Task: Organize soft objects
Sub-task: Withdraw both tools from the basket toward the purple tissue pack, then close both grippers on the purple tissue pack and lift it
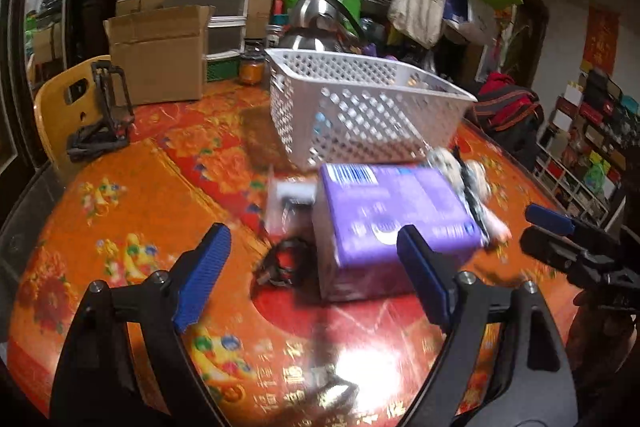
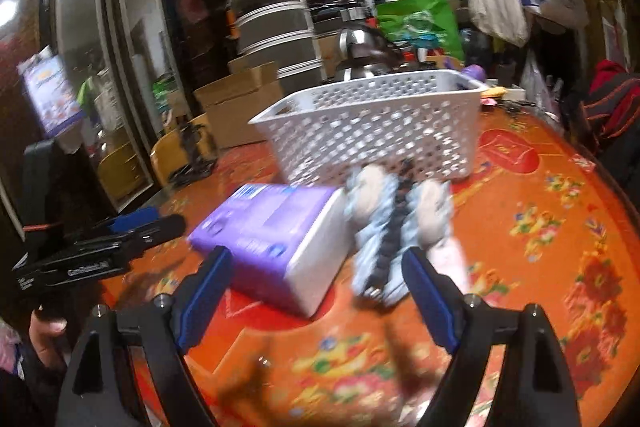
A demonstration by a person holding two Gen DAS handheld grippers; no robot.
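Blue pads of your left gripper (image 1: 316,275) fill the bottom of the left wrist view, jaws wide apart with nothing between them, tilted down at the tabletop (image 1: 140,187). Your right gripper (image 2: 316,297) is likewise spread and empty; the other gripper at its middle left shows white lettering too blurred to read. A hand (image 2: 46,333) grips that handle at lower left. Ahead of both lies a purple pack (image 1: 396,219) with a barcode on its far end; its other print is unreadable. Touching its right side is a blue-and-white fuzzy soft item (image 2: 394,227). Just behind stands the white basket (image 1: 360,107), mid-frame. Open cloth lies left and right of the pack; gold characters at the bottom of the left wrist view are smeared.
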